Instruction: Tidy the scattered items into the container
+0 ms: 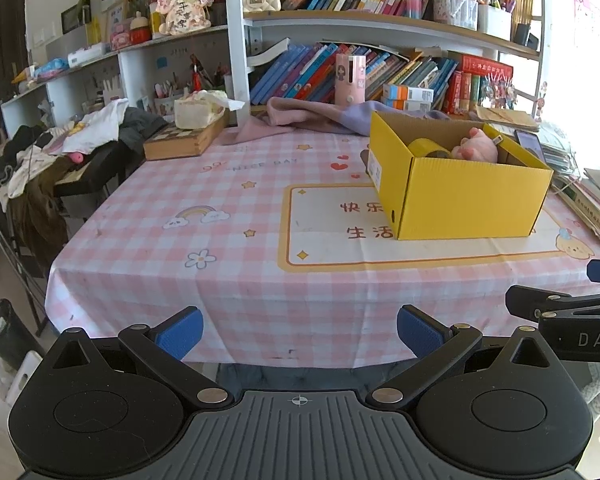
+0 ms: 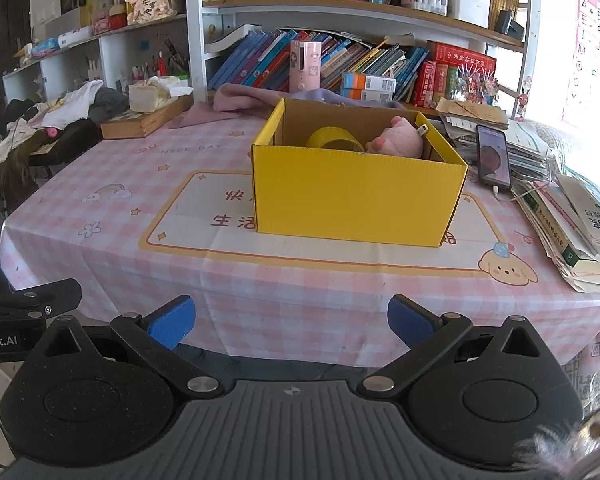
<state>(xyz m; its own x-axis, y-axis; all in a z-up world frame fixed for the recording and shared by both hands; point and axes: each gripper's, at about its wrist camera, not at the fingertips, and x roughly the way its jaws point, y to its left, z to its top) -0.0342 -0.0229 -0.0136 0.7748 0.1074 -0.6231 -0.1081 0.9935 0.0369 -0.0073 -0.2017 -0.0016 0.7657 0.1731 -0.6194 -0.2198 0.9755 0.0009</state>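
At the bottom of each wrist view the two blue-padded fingers are seen spread wide apart with nothing between them: the left gripper (image 1: 299,330) and the right gripper (image 2: 291,320) are both held off the near edge of the table, side by side. Part of a maker's name, "DAS", can be read on the right tool at the right edge of the left view, and "obot.AI" on the left tool at the left edge of the right view. Beyond them the pink checked tablecloth (image 2: 100,208) is seen bare of loose items; "NICE DAY" and the red characters 快乐 and 生活 are printed on it. The yellow box (image 2: 356,196) stands ahead, near the centre of the right view and to the upper right of the left view, so the right gripper is judged the nearer; its long axis runs across the right view. Inside it lie a yellow tape roll (image 2: 334,138) and a pink plush toy (image 2: 398,140), so the tidying is judged largely done. A phone (image 2: 494,156) lies just right of the box.
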